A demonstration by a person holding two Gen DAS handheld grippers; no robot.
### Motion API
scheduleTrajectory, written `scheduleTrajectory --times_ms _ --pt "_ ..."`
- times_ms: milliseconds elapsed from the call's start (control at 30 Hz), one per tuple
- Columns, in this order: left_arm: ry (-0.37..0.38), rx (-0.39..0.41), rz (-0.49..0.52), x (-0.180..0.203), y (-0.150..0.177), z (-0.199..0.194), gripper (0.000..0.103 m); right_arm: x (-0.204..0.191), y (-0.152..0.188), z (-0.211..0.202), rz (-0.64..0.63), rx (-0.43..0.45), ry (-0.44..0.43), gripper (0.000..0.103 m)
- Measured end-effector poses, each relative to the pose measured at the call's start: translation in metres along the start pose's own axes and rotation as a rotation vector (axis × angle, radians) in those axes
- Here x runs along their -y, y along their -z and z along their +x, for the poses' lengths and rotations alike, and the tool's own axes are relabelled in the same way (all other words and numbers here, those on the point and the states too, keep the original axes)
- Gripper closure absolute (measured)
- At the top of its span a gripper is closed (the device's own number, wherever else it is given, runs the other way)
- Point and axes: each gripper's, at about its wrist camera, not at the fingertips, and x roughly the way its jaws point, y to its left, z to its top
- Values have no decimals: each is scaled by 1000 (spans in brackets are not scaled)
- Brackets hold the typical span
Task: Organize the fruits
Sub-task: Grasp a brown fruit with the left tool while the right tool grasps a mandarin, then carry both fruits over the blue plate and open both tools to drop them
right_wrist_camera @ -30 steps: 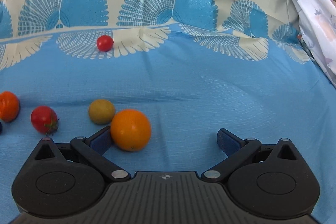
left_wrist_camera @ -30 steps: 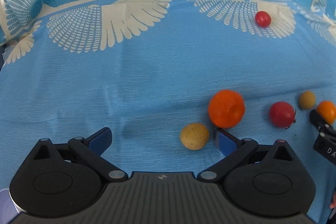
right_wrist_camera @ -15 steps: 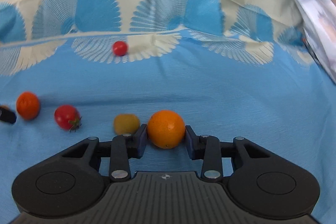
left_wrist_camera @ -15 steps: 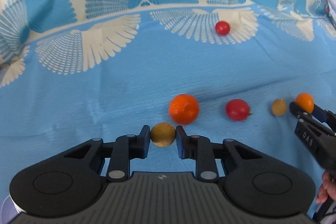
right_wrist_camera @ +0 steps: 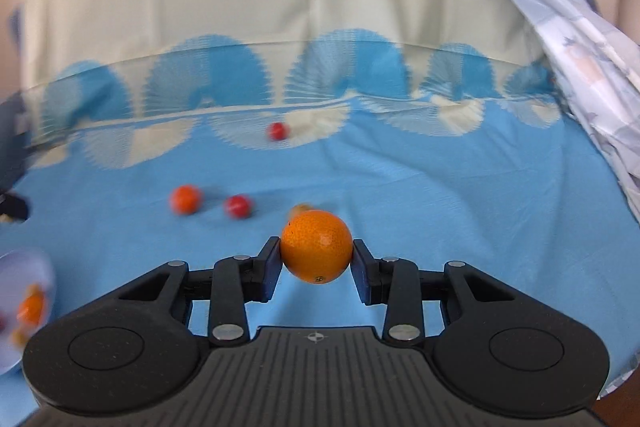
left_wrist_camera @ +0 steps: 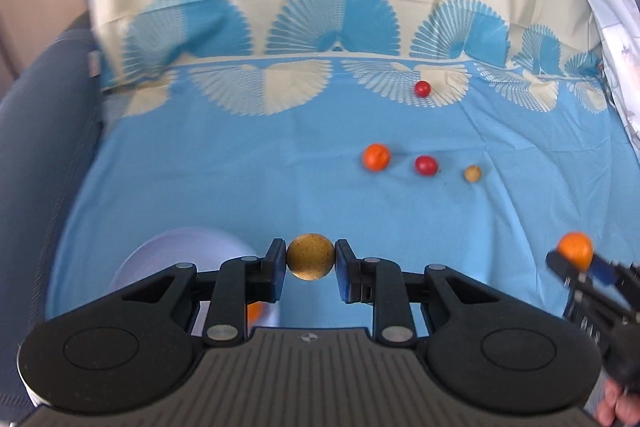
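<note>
Both tools are loaded above a blue fan-patterned cloth (left_wrist_camera: pixel 224 167). The left gripper (left_wrist_camera: pixel 310 263) is clamped on a round, speckled golden-brown fruit (left_wrist_camera: pixel 310 256), pads touching it at 3 and 9 o'clock. The right gripper (right_wrist_camera: pixel 316 259) squeezes a glossy orange (right_wrist_camera: pixel 316 246) the same way, and it shows again at 4 o'clock in the left view (left_wrist_camera: pixel 576 249).

A pale lavender plastic bowl (left_wrist_camera: pixel 180 247) sits just beside the left tool at 8 o'clock, with something orange inside; in the right view it lies at the 8 o'clock edge (right_wrist_camera: pixel 24 263), blurred, holding what looks like an orange fruit.

On the cloth at 1 to 2 o'clock in the left view lie a small orange tangerine (left_wrist_camera: pixel 376 157), a red tomato (left_wrist_camera: pixel 425 165) and a tan round fruit (left_wrist_camera: pixel 472 173) in a row, with a small red cherry tomato (left_wrist_camera: pixel 423 89) farther back.

The step appears to be carrying both fruits to the bowl. Done well, each is brought low over the rim before the jaws part, one tool at a time so they do not collide, and the round fruit is released gently so that it cannot bounce out or roll away.
</note>
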Motion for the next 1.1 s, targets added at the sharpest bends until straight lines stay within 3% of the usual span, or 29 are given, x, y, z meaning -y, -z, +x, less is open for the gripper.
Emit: scheduleTrajectory --times_ms 233,433,667,1100 --pt "-66 16 -67 -54 64 -81 74 -79 16 -96 -49 -43 -288 64" --pt "-114 41 -149 -93 113 -127 74 -128 25 -147 -134 -56 -424 64" --pt "-138 86 -200 -109 150 -161 74 -155 33 -189 -253 2 -444 64" --pt "-110 138 -238 -119 161 -183 74 -157 35 -215 -273 61 -416 64"
